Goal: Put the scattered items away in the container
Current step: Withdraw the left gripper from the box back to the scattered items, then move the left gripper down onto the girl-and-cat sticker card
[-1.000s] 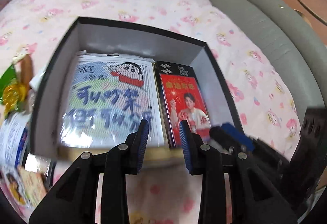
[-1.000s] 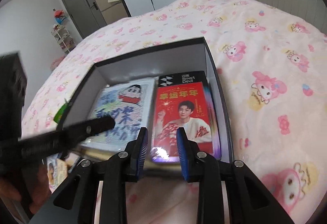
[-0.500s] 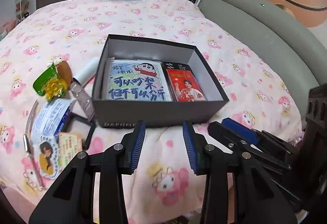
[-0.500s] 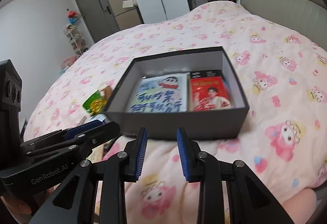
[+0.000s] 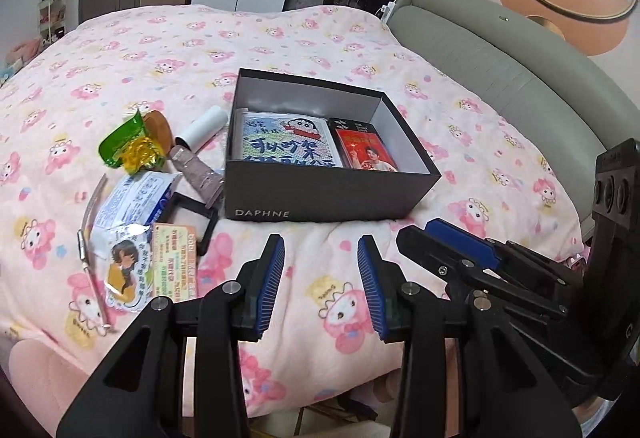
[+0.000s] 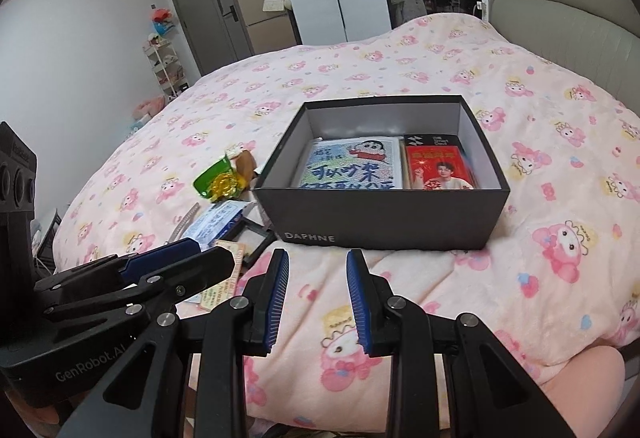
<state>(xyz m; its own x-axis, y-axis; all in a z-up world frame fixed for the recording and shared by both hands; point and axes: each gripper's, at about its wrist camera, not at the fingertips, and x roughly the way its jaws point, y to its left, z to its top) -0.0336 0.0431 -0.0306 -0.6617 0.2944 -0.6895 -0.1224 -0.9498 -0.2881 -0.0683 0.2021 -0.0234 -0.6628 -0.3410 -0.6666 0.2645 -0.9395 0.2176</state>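
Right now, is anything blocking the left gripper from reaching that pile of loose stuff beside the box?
Nothing visible does. The left gripper hangs open above bare blanket, and the orange card and snack packets lie ahead to its left. The box sits off to the side of that path.

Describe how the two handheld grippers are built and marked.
Both the left gripper and the right gripper are matte black, angular frames with silver screw heads. Each has two fingers faced with ribbed blue pads. White "GenRobot.AI" lettering marks the left gripper's body. No cables or sleeves show.
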